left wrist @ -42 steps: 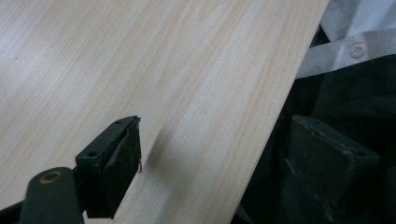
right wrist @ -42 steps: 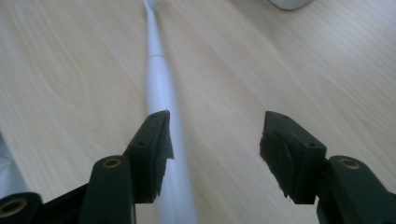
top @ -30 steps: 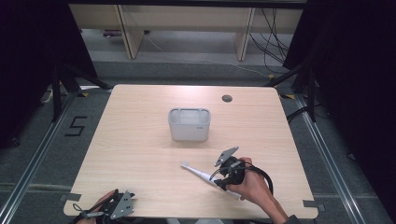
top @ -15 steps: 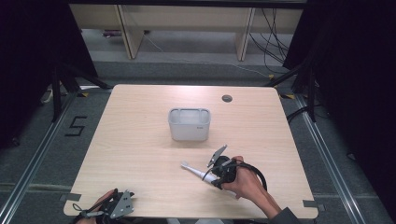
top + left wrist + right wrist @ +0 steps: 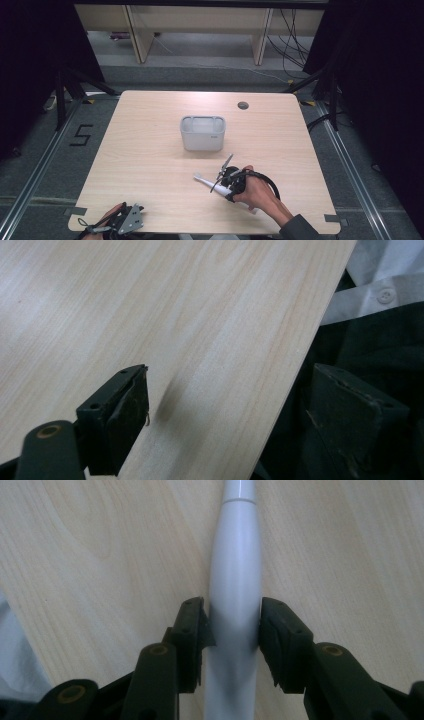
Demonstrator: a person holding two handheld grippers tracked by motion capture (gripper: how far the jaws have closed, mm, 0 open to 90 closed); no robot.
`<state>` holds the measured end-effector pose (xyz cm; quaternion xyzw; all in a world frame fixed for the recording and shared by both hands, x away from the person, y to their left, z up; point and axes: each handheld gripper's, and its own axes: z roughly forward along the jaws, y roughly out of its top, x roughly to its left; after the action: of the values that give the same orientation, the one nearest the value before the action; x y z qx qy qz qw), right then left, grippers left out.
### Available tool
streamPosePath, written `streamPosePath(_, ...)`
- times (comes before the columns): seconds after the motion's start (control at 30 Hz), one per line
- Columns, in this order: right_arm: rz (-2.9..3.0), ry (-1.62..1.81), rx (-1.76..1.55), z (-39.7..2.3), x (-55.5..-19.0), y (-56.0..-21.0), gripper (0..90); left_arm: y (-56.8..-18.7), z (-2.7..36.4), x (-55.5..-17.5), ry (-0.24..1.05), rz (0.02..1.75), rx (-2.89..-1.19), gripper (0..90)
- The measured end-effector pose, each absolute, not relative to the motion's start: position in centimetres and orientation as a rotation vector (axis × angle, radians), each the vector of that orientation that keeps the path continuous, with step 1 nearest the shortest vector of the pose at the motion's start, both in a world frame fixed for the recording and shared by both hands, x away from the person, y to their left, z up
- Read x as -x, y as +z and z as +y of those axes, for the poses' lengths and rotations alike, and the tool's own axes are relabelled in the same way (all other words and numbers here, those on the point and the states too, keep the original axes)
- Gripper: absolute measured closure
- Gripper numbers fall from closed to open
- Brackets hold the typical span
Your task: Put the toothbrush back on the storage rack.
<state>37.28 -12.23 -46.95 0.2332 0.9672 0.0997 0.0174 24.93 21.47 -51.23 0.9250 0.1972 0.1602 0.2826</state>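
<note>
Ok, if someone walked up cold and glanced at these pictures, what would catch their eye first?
Probably the right gripper, whose jaws have just been closing and now press on both sides of a white electric toothbrush lying near the wooden table's front right. Next, the grey bin standing alone at the table's middle. Last, the left gripper, idle at the front left edge with its jaws open over bare wood.

My black jaws flank a glossy white toothbrush handle [image 5: 235, 580] on the pale wood-grain desk [image 5: 150, 165]; a light grey bin [image 5: 202, 133] sits centre frame, dark grey floor [image 5: 45, 170] at left.
</note>
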Motion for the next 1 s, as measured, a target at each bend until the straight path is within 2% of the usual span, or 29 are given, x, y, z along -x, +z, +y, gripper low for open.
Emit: streamPosePath(1.0,3.072,0.028,-0.567,-9.8,-38.1,-47.5,66.2,-51.2,21.5,-25.0,0.429,0.527,-2.477,16.3)
